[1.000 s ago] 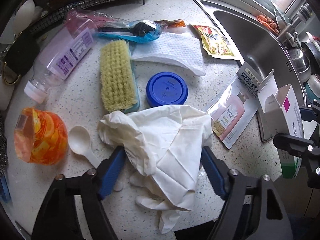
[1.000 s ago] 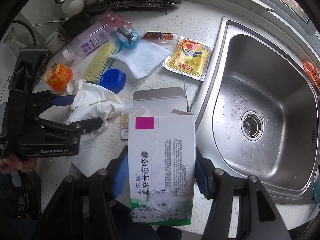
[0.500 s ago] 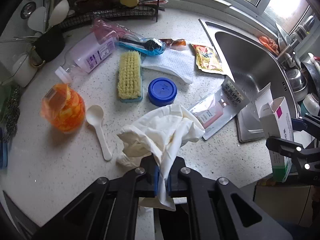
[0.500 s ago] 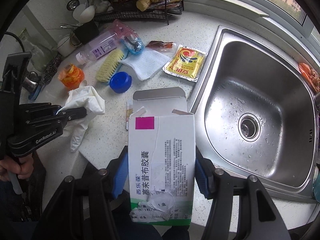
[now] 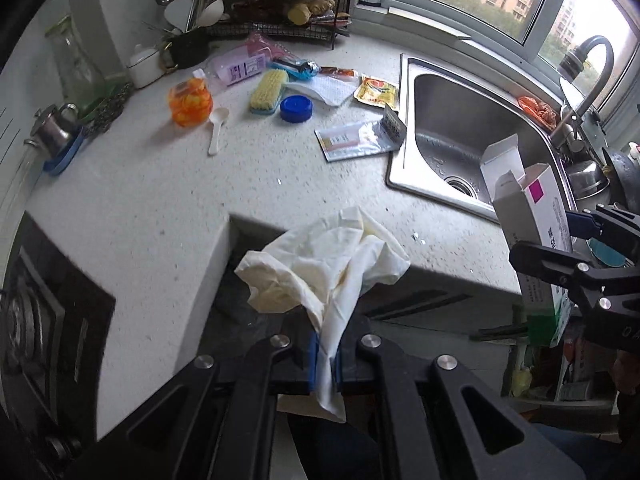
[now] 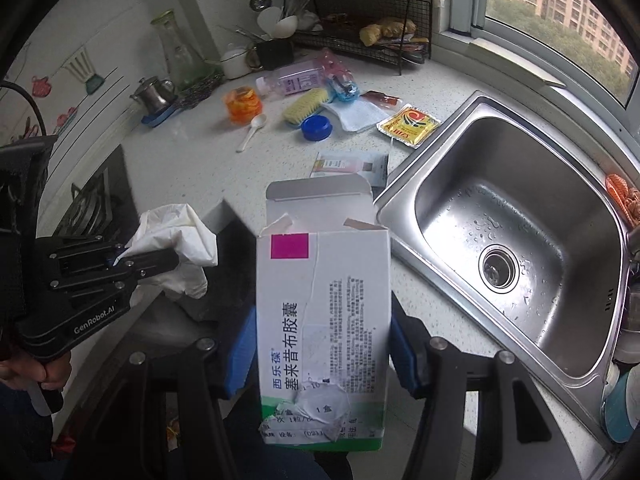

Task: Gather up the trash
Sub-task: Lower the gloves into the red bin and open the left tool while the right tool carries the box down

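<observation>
The left gripper [image 5: 324, 354] is clamped tight on a crumpled white glove [image 5: 324, 268]; its blue pads pinch a narrow fold, and the rest of the glove billows out ahead of the fingers, clear of the counter [image 5: 160, 208] and over the dark gap at the counter's inner corner. In the right wrist view the same gripper [image 6: 120, 260] sits at 9 o'clock with the glove [image 6: 176, 240] bunched at its tip, and a hand [image 6: 36, 372] grips its handle below.

The right gripper [image 6: 320, 344] holds an opened white box [image 6: 324, 320] upright — jaws about half apart, blue pads pressed on the box's two sides, top flap standing open, a magenta square near the upper left corner. From the left wrist view the box [image 5: 532, 224] and that gripper [image 5: 576, 248] show at 3 o'clock, in front of the sink [image 5: 452, 128].

More litter lies on the counter, well apart from both grippers. In the left wrist view, around 12 o'clock: a silver pouch [image 5: 360, 140] just beside the sink's edge, a yellow sachet [image 5: 378, 90], a blue lid [image 5: 296, 109], a scrub brush [image 5: 269, 91], a white cloth [image 5: 328, 92], a white spoon [image 5: 216, 128], an orange container [image 5: 190, 100] and a lilac bottle [image 5: 240, 69] lying on its side.
</observation>
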Demonstrator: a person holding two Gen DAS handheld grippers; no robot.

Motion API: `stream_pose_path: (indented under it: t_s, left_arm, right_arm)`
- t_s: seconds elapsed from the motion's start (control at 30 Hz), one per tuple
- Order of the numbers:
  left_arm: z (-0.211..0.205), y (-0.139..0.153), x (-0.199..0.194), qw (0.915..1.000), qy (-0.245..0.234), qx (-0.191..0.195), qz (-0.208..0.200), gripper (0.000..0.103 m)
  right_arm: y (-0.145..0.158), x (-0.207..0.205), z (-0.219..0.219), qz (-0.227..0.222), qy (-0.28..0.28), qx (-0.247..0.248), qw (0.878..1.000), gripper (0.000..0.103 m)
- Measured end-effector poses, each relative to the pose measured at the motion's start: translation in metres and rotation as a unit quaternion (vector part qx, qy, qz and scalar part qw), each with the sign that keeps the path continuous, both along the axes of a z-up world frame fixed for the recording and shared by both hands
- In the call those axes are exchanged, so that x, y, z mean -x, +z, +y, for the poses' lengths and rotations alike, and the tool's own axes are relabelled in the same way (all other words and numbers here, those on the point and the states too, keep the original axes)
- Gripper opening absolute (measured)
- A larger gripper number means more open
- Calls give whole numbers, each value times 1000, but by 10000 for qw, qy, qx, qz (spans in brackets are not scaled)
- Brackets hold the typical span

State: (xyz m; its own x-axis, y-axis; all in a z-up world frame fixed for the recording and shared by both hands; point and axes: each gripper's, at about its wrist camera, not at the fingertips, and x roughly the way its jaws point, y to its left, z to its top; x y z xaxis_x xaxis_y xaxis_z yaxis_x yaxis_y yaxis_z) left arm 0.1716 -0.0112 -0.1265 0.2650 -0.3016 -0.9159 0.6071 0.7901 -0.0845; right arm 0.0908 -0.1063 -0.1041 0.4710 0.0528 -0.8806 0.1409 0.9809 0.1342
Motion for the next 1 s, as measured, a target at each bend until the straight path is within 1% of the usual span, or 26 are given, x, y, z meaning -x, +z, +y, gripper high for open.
stream_pose_path:
  t_s: [0.1,0.23,0.33,0.43,0.57,0.67,0.7,0.8,1.0]
  left_arm:
    - [8,0,37,9997,242,-33,17,5]
    - [16,-6,72,9990,424,-36,142,5]
    - [18,-15,92,9986,433,-81,299,5]
    - [20,-36,107,9977,405,-139,534,5]
    - [22,-84,113,9952,378,-255,866,5]
    - [24,-134,112,9926,383,-323,1110,5]
    - [24,-153,112,9917,359,-356,1182,5]
    - [24,-205,110,9901,244,-391,1327,5]
    - [20,-294,99,9864,55,-388,1598,5]
  right_arm:
    - [-2,23,8,-4,264,38,9996,56]
    - [-11,44,16,47,441,54,9990,56]
    - [-29,51,17,235,476,-24,9986,56]
    - [-55,61,21,452,411,-116,9981,56]
    - [-101,63,24,731,326,29,9968,56]
    - [-145,62,26,929,374,25,9950,56]
    - [-161,60,29,990,414,-42,9942,56]
    - [-209,51,34,1175,470,-42,9920,56]
    - [-285,29,30,1411,305,88,9895,56]
